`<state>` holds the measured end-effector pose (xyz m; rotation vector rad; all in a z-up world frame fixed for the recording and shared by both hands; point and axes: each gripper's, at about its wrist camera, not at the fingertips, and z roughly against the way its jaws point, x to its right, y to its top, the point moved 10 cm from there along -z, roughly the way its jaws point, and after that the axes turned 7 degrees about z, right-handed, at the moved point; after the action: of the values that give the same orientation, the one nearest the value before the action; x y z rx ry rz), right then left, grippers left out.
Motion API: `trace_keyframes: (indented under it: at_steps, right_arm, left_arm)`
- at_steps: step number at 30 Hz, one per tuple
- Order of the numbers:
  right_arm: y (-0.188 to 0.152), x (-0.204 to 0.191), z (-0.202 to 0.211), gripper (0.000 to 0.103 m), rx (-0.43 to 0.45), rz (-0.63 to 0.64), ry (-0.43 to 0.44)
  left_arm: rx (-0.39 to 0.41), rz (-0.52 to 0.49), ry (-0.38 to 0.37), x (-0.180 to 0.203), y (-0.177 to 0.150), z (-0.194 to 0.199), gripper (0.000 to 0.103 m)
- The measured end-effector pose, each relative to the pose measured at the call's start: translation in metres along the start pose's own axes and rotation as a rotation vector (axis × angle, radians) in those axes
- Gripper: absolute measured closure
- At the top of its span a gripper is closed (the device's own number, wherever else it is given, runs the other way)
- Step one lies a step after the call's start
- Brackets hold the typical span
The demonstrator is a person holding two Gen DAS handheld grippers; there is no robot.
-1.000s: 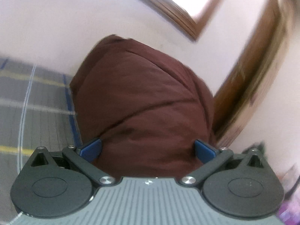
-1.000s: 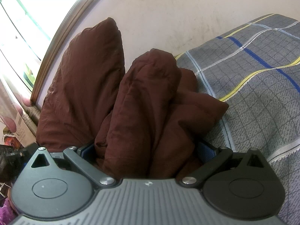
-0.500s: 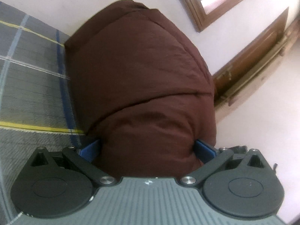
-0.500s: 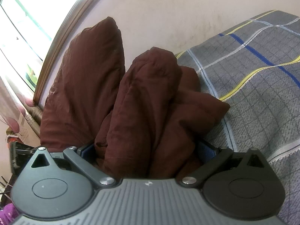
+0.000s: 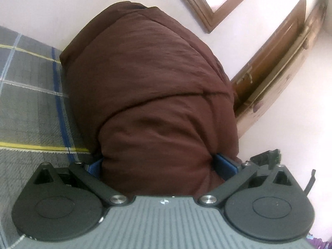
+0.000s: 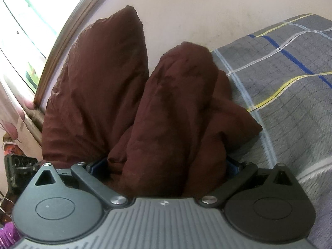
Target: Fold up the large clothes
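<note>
Mid-fold lift: left gripper [image 5: 159, 164] and right gripper [image 6: 164, 164] each clamp bunched maroon garment [image 6: 172, 108], held above the plaid bedsheet [image 6: 290, 87] near the wall. Next, probably spread and lay flat.

The brown garment [image 5: 153, 95] is matt, finely crinkled cloth. The bed cover [image 6: 290, 95] is coarse woven grey fabric with a checked pattern. Each gripper [image 5: 164, 161] [image 6: 166, 166] has matt black plastic arms, a ribbed grey plastic body and shiny metal screws. The window frame [image 5: 199, 10] is varnished wood.
</note>
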<state>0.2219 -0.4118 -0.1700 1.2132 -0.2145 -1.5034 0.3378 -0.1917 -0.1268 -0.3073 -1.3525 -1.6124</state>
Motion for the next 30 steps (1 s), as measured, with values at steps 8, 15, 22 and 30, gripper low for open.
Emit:
trace_keyframes:
  at_steps: [8, 15, 22, 30]
  right_arm:
    - [-0.013, -0.054, -0.007, 0.000, 0.013, -0.034, 0.126]
    - [-0.021, -0.061, -0.022, 0.000, -0.016, -0.016, 0.087]
    - [-0.024, -0.050, -0.024, 0.000, -0.064, -0.038, 0.117]
    - [-0.031, -0.079, -0.024, 0.003, -0.009, 0.027, 0.095]
  left_arm:
    - [0.034, 0.037, 0.075, -0.004, 0.006, 0.051, 0.000]
    - [-0.011, 0.040, 0.075, -0.024, 0.002, 0.061, 0.000]
    - [-0.038, 0.070, -0.017, -0.040, 0.003, 0.049, 0.000]
    - [0.071, -0.156, 0.102, 0.002, -0.011, 0.060, 0.001]
